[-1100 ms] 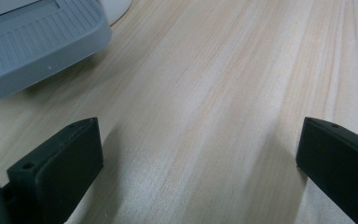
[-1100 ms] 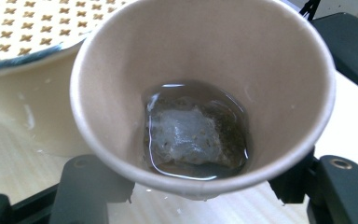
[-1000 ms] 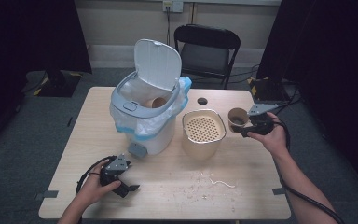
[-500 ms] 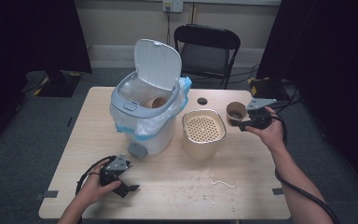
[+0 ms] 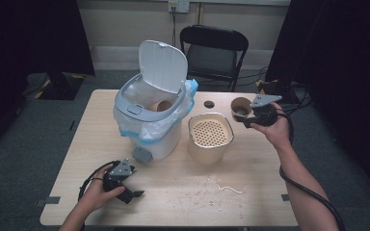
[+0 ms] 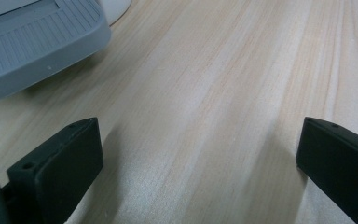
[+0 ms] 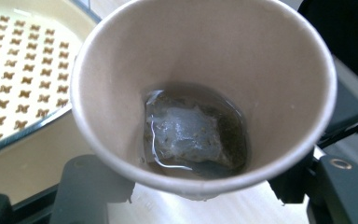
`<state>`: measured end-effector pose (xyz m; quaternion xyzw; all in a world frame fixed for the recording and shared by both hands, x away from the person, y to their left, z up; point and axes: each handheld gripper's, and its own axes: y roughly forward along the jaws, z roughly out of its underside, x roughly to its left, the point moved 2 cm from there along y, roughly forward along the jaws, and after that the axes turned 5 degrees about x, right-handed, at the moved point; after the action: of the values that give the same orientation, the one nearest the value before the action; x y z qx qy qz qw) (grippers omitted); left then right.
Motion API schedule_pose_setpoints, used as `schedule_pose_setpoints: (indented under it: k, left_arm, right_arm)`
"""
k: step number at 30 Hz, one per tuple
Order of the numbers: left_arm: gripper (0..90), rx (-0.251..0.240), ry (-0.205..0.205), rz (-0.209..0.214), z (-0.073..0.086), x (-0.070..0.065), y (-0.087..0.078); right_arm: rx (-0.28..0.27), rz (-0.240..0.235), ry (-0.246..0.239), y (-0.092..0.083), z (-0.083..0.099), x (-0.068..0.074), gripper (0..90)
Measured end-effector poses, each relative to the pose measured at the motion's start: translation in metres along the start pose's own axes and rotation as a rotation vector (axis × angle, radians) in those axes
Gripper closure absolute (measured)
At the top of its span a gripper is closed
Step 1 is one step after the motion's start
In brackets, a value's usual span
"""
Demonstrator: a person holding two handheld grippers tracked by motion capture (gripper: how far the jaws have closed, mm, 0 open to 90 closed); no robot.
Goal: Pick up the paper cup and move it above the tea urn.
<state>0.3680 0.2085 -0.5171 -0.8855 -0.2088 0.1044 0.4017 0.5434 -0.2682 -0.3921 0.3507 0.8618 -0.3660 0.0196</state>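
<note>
At the lower left of the high view, the left claw rested on the counter in the person's left hand, released: in the left gripper view its two black jaws stood wide apart over bare wood with nothing between them, and the grey pedal of the bin lay at the upper left. Crumbs were scattered across the lower middle of the counter. Farther up, in the centre, stood the cream strainer basket and, just left of it, the white bin with its lid raised. At the right, above the counter, the right claw was clenched on the paper cup, its jaws half closed against the cup's sides. The right gripper view looked down into the cup, where a wet tea bag lay in brownish liquid at the bottom.
</note>
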Motion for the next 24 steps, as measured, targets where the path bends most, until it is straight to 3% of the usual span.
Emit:
schedule_pose_setpoints:
  k: [8,18,24]
  left_arm:
    - [0.0,0.0,0.0,0.0,0.0,0.0,0.0]
    - [0.0,-0.003,0.006,0.0,0.0,0.0,0.0]
    - [0.0,-0.002,0.006,0.0,0.0,0.0,0.0]
  right_arm:
    - [0.007,0.044,-0.072,0.0,-0.013,-0.005,37.2]
    - [0.008,0.084,-0.096,0.008,-0.018,-0.008,37.3]
    - [0.03,0.125,-0.144,0.011,-0.021,-0.009,37.4]
